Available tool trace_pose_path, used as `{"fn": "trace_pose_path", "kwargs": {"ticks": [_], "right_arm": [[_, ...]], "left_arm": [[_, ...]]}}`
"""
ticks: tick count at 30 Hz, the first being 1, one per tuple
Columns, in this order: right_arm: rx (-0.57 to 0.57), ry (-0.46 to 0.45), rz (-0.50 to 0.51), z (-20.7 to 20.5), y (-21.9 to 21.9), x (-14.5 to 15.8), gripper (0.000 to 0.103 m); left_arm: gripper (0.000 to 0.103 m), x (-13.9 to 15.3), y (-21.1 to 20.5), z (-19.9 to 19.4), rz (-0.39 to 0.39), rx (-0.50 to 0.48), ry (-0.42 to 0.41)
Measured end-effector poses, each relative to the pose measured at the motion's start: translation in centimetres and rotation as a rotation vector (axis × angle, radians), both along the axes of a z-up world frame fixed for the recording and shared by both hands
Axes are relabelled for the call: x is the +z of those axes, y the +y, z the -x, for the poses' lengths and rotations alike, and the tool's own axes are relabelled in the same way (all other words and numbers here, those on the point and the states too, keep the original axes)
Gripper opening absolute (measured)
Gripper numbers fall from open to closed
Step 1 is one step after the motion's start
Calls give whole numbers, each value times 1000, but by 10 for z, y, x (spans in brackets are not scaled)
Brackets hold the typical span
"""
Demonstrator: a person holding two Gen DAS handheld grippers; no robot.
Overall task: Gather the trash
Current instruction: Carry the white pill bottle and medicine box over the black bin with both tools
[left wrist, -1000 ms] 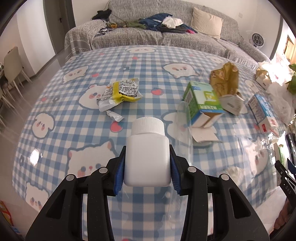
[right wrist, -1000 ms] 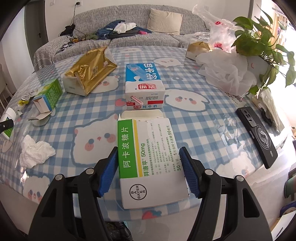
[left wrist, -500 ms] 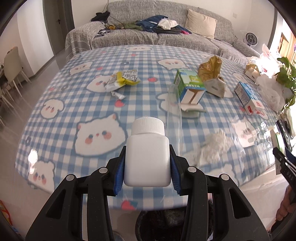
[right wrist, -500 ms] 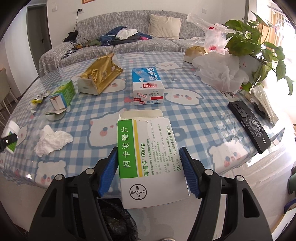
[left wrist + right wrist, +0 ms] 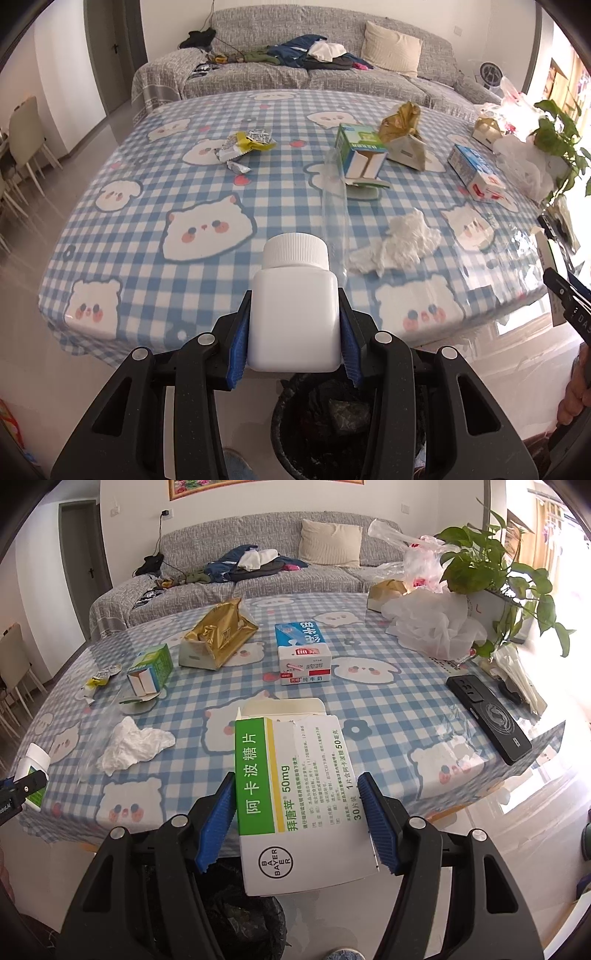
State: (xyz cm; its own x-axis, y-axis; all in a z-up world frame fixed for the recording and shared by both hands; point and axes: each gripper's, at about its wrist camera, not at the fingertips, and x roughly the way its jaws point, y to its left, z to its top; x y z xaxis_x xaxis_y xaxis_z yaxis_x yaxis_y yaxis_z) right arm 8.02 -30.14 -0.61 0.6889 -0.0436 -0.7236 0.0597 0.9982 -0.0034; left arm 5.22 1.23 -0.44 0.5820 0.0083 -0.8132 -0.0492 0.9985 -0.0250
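Observation:
My left gripper (image 5: 293, 332) is shut on a white plastic bottle (image 5: 293, 317) with a ribbed cap, held off the table's near edge above a black-lined bin (image 5: 328, 424). My right gripper (image 5: 299, 823) is shut on a white and green medicine box (image 5: 299, 794), held above the same bin (image 5: 236, 915). On the table lie a crumpled tissue (image 5: 399, 247), a green carton (image 5: 360, 155), a gold bag (image 5: 402, 122), a blue milk carton (image 5: 301, 653) and yellow wrappers (image 5: 247, 144).
The table has a blue checked cloth (image 5: 147, 229). A black phone (image 5: 487, 716), white plastic bags (image 5: 432, 627) and a potted plant (image 5: 491, 576) sit on its right side. A grey sofa (image 5: 295, 70) stands behind. Chairs (image 5: 22, 140) stand at left.
Both grippers have pulled back from over the table to beyond its near edge, each still holding its item. The bin has come into view beneath them.

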Motion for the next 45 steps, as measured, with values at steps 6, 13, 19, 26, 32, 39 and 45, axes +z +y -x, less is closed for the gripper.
{"fn": "trace_pose_path", "kwargs": {"ticks": [6, 13, 19, 26, 32, 39, 45], "right_arm": [[2, 6, -11, 16, 2, -5, 63], [10, 19, -20, 39, 8, -16, 63], [16, 31, -17, 62, 16, -28, 63], [43, 64, -15, 83, 28, -46, 63], [47, 101, -10, 97, 37, -67, 63], [63, 153, 1, 103, 52, -95, 63], [87, 179, 25, 105, 67, -114, 63]], "left_arm": [[41, -7, 2, 18, 14, 3, 3], [41, -14, 3, 48, 42, -2, -34], [41, -26, 3, 72, 53, 2, -31], [41, -46, 3, 100, 69, 6, -18], [41, -71, 4, 113, 80, 23, 9], [41, -98, 8, 118, 58, 39, 1], [41, -121, 10, 118, 47, 29, 26]]}}
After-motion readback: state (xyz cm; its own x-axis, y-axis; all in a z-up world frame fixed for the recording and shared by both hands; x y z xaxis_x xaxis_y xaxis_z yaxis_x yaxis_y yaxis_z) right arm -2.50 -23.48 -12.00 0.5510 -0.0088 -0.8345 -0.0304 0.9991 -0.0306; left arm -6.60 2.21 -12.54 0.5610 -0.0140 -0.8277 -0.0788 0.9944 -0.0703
